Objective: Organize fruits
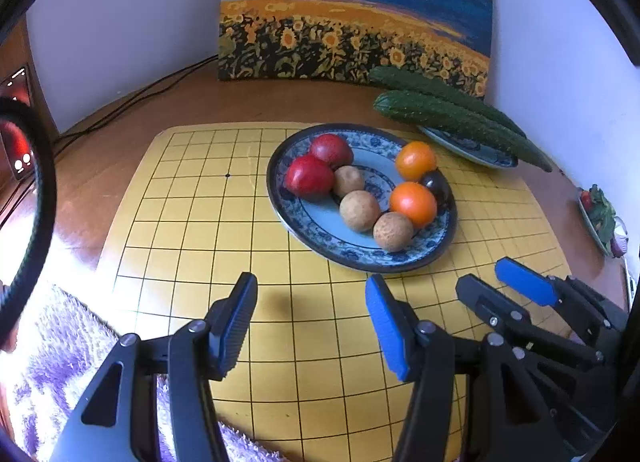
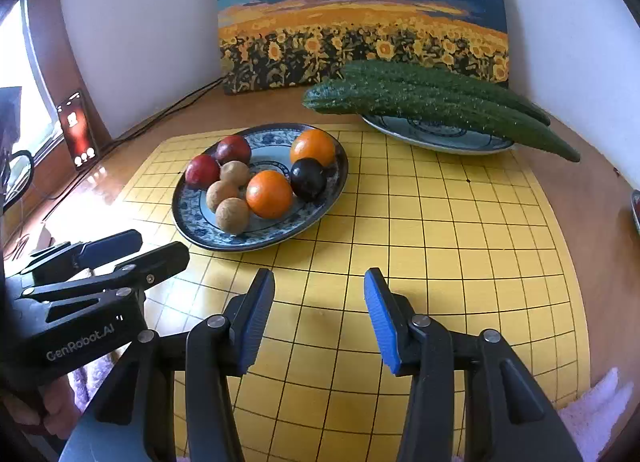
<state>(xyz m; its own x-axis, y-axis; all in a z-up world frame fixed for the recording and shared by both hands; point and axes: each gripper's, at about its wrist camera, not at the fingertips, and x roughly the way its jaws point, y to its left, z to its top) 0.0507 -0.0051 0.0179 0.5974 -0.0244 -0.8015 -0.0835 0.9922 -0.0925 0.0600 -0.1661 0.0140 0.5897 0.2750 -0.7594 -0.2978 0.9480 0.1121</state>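
Hovering both claws near the fruit plate (image 1: pixel 362 262), I see my left claw (image 1: pixel 311 302) and right claw (image 2: pixel 319 298) spread, empty; two oranges (image 2: pixel 269 194), plums and brown fruits lie on it.

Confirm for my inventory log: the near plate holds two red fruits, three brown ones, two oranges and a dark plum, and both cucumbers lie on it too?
Not quite. The cucumbers lie on the farther plate, not the fruit plate, as the right wrist view shows. The fruit count is right.
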